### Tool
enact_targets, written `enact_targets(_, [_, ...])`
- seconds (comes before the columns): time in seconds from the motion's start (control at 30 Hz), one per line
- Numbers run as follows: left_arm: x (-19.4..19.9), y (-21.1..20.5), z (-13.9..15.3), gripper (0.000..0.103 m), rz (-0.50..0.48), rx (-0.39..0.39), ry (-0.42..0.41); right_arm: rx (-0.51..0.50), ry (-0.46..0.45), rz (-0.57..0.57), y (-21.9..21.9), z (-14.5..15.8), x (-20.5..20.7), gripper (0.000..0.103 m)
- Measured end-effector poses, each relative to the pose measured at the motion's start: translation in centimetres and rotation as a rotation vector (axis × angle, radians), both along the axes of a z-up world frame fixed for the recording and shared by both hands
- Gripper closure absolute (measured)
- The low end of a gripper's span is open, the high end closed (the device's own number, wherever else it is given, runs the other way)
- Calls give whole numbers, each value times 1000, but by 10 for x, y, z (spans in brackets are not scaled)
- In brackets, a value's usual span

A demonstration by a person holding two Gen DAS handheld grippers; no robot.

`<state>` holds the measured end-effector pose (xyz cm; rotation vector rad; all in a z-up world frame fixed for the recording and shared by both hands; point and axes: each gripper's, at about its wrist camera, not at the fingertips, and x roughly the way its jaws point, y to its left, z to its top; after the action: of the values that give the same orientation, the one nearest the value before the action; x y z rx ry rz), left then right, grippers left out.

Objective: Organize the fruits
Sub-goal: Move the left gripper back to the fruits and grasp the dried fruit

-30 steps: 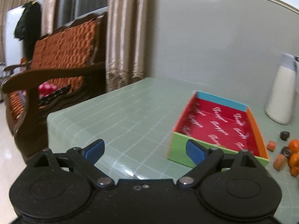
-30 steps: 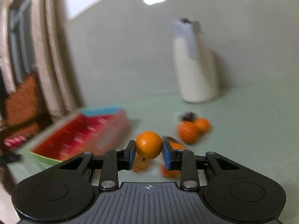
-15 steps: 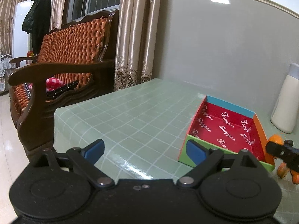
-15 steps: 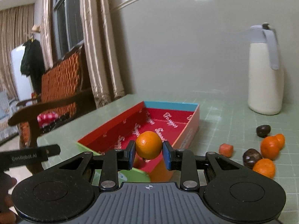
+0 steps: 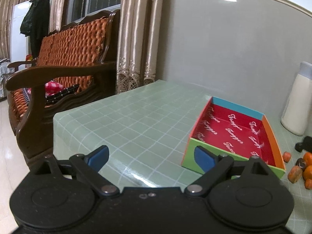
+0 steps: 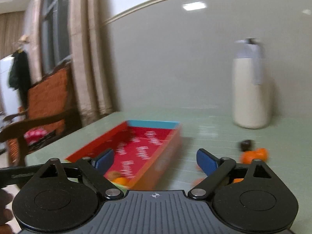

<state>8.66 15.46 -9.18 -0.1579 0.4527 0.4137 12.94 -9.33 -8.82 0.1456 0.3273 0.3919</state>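
Note:
A shallow box with a red printed inside lies on the green checked table; it also shows in the right wrist view. My right gripper is open above the box's near right part, and an orange lies in the box's near end below it. My left gripper is open and empty, just left of the box's near green wall. Several oranges, orange-brown pieces and dark fruits lie on the table right of the box; they also show blurred in the right wrist view.
A tall white thermos jug stands at the back right near the grey wall, also in the left wrist view. A wooden sofa with orange cushions and curtains stand beyond the table's left edge.
My right gripper has opened and let go of the orange, which now lies in the box. The right view has swung and blurred. My left gripper has hardly moved.

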Motion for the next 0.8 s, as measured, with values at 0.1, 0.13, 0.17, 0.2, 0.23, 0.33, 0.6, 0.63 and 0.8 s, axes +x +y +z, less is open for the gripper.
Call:
enact_targets(0.1, [1, -10, 0, 15, -26, 25, -5, -21, -14, -166, -27, -5, -4, 0])
enact_targets(0.13, [2, -13, 0, 15, -38, 34, -8, -39, -14, -224, -34, -8, -5, 0])
enact_targets(0.17, [2, -19, 0, 15, -56, 44, -12, -56, -10, -284, -40, -10, -4, 0])
enact_targets(0.2, [3, -23, 0, 15, -72, 54, -16, -66, 2, -348, -47, -13, -2, 0])
enact_targets(0.23, [2, -27, 0, 15, -85, 63, -21, -66, 23, -404, -55, -15, 0, 0])
enact_targets(0.33, [3, -46, 2, 15, -152, 87, -56, -53, 75, -536, -77, -20, 4, 0])
enact_targets(0.6, [13, -122, 14, 15, -419, 139, -94, -134, 44, -882, -111, -27, -15, 0])
enact_targets(0.63, [16, -132, 14, 15, -455, 138, -89, -132, 48, -906, -117, -27, -18, 0])
enact_targets(0.8, [34, -183, 5, 18, -603, 160, -37, -96, 71, -978, -143, -28, -28, 0])
